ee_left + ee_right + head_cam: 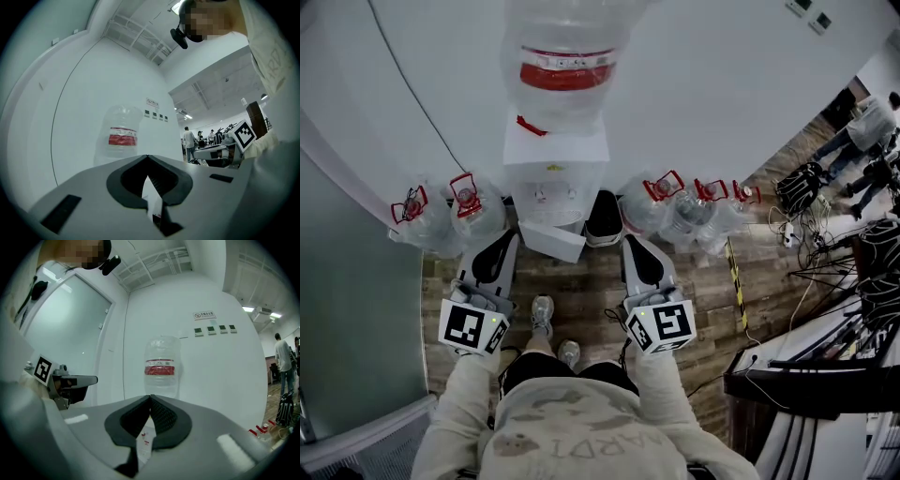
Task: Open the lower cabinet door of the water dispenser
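Head view: white plastic water dispenser (555, 178) is standing against the wall, straight ahead between left gripper (506, 240) and right gripper (632, 244); both, jaws pressed together and empty, are flanking its lower cabinet door (553, 242), left nearer.

**Lighting and image quality.** Even, diffuse indoor light. The white wall (722, 112) reads bright and flat, while the wood floor (581, 300) is markedly darker. Ceiling strip lights (248, 309) appear as small bright patches in the right gripper view. All three views show wide-angle distortion, with straight lines bowing toward the rim. Both gripper views are circular, with black corners. The grey bodies of the left gripper (148, 156) and right gripper (150, 396) lie close to the lens and are soft. The water bottle (161, 371) beyond them is sharper.
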{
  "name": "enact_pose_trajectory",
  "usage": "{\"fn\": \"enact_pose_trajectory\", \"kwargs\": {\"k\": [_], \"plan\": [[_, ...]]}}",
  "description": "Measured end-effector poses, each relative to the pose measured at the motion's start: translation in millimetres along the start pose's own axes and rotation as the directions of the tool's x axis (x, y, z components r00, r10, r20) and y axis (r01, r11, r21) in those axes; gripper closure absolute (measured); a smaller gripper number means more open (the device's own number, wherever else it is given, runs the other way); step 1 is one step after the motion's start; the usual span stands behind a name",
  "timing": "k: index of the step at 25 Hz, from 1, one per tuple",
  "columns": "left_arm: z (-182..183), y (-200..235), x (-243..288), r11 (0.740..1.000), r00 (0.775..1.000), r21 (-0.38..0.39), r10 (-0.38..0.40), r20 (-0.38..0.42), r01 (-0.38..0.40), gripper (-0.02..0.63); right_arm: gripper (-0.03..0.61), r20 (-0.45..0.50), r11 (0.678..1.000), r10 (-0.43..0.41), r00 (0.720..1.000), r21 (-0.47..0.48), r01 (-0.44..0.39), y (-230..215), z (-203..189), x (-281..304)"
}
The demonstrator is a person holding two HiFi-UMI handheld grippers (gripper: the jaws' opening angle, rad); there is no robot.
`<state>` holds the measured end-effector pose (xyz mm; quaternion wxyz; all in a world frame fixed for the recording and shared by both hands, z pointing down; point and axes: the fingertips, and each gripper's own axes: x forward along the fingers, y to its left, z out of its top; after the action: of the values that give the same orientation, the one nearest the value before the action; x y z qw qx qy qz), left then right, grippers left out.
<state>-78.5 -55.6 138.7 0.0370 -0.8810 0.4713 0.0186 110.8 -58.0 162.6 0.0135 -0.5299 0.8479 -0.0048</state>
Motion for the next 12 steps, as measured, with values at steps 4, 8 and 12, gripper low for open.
{"fn": "enact_pose_trajectory", "kwargs": {"k": [4,8,12], "plan": [[4.0,-4.0,-0.8,1.0,1.0,0.005,0.005,0.012,-0.005,0.611,0.569,0.006,1.0,0.003,1.0,-0.004,-0.003,-1.6,2.2,-2.8],[10.6,-7.8,-2.7,1.0,1.0,0.013,0.011,0.025,-0.011,0.611,0.569,0.011,1.0,0.012,1.0,-0.006,-0.012,-0.8,6.5,-5.1],[16.3,-10.6,-4.1,1.0,0.999,0.018,0.017,0.032,-0.018,0.611,0.569,0.016,0.999,0.03,0.999,-0.023,-0.029,1.6,12.5,-6.3]]}}
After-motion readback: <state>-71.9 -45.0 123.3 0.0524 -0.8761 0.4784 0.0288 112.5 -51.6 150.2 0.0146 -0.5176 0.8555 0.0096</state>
